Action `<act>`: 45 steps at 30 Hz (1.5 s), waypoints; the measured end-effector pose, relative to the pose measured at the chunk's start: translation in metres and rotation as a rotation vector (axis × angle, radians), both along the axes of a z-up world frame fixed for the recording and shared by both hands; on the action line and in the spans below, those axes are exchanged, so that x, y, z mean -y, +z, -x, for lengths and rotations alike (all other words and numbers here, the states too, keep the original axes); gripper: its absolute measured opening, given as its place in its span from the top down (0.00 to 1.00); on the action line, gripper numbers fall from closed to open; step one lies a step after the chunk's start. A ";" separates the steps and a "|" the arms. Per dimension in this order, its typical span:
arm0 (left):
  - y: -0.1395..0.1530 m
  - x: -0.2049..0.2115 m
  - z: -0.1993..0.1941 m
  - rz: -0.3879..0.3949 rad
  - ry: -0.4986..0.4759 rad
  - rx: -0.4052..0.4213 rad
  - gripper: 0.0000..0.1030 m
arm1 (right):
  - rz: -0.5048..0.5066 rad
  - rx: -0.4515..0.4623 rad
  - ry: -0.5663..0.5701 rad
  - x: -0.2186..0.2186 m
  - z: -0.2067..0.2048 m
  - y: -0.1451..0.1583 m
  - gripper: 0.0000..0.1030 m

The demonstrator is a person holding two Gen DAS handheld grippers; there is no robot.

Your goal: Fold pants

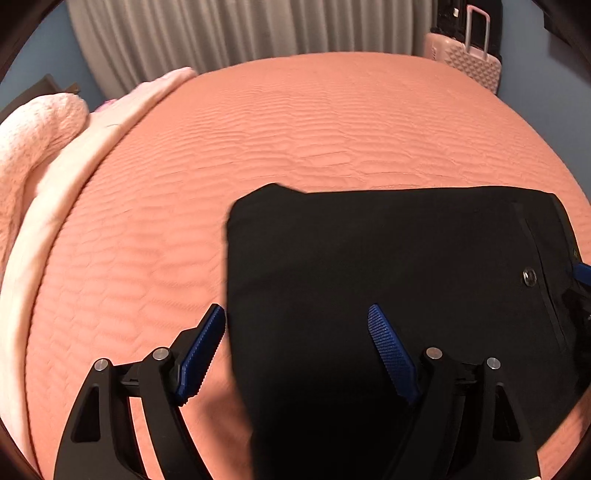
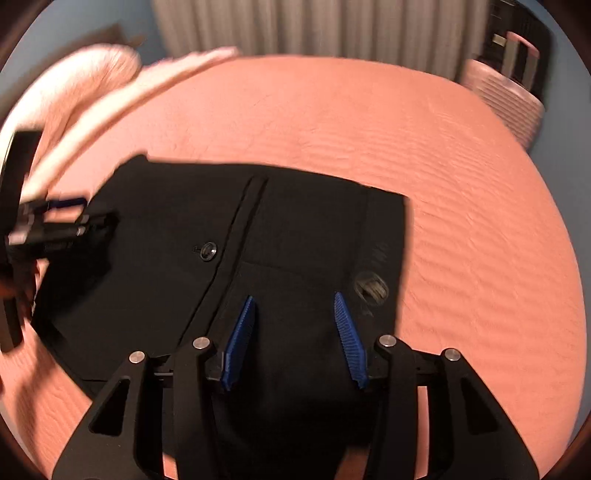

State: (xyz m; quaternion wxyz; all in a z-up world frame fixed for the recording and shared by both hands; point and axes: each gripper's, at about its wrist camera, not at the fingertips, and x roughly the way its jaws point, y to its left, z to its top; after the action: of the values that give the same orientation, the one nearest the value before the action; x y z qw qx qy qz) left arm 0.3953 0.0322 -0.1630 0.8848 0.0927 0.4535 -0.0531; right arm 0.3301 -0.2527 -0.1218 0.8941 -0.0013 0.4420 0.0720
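Note:
Black pants (image 1: 388, 251) lie folded flat on the salmon bedspread (image 1: 295, 129). A button (image 1: 529, 277) and a pocket seam show near their right end. My left gripper (image 1: 295, 310) is open wide over their left edge, one blue pad (image 1: 205, 350) above the bedspread and the other over the cloth. In the right wrist view, the pants (image 2: 166, 258) fill the middle. My right gripper (image 2: 294, 297) hovers over the waistband near a metal clasp (image 2: 371, 290), pads apart with nothing pressed between them. The left gripper (image 2: 74, 210) shows blurred at that view's left edge.
A fluffy pink blanket (image 1: 33, 147) and a pale folded sheet (image 1: 74, 177) lie along the bed's left side. A pink suitcase (image 1: 469, 59) stands beyond the far right corner, and a grey curtain (image 1: 221, 29) hangs behind the bed.

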 end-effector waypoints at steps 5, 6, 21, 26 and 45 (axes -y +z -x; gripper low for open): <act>0.008 -0.030 0.064 0.079 0.033 -0.002 0.18 | -0.094 -0.028 -0.101 0.033 0.039 0.002 0.25; 0.005 -0.030 0.076 0.101 0.035 -0.027 0.18 | -0.097 -0.036 -0.116 0.037 0.043 0.002 0.20; 0.002 0.033 0.185 0.023 0.022 -0.013 0.17 | 0.059 0.068 -0.173 -0.018 0.145 0.032 0.14; 0.010 0.043 0.173 -0.030 0.024 0.004 0.17 | 0.029 0.042 -0.125 -0.018 0.105 0.037 0.12; -0.015 -0.052 0.100 0.460 0.184 -0.143 0.12 | -0.211 -0.165 -0.154 0.025 0.013 -0.030 0.12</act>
State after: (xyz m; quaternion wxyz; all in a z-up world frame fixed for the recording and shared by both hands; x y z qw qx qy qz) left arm 0.2950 0.0839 -0.1777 0.8494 -0.1566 0.4975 -0.0804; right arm 0.3166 -0.2774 -0.1519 0.8529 0.1325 0.5026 0.0493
